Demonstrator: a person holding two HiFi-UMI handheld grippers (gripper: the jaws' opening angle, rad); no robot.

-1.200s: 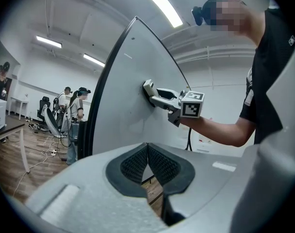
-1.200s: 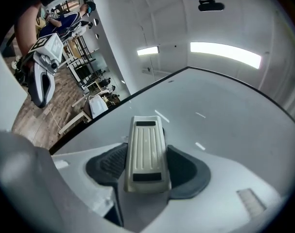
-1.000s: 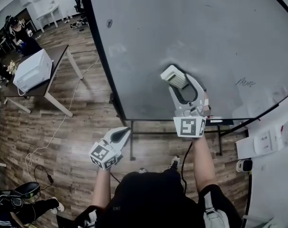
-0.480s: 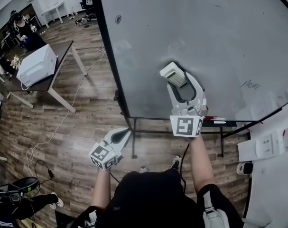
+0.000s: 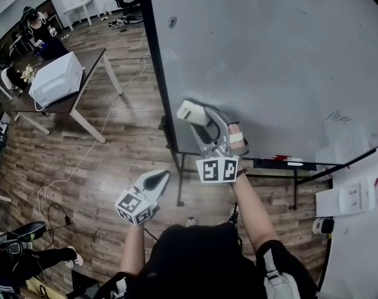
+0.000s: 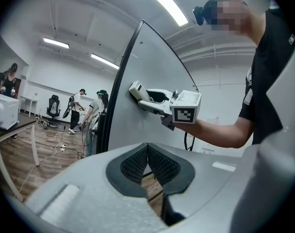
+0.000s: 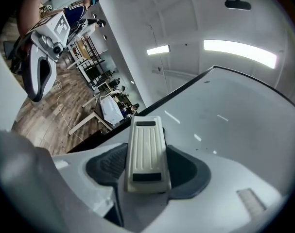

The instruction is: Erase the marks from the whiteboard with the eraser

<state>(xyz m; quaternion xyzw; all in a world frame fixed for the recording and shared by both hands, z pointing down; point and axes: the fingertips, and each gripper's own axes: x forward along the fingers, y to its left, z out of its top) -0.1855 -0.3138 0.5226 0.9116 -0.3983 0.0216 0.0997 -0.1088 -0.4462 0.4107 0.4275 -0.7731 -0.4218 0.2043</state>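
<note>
Right tool (image 7: 146,166) clamped on eraser (image 5: 193,113) by its long sides, face looks flat against whiteboard (image 5: 269,55) near the lower-left edge, ready to swipe. Scribble (image 5: 338,115) is well to the right, unerased. Left tool (image 6: 147,165) closed on nothing, parked low, clear of the board.

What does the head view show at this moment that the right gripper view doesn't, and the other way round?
Head view only: the dark scribble on the whiteboard's lower right, away from the eraser, and the tray below it. Right gripper view only: the right gripper's jaws clamped on the eraser's ribbed back, and ceiling lights. Both: the eraser, the whiteboard, and the left gripper, held off the board.
</note>
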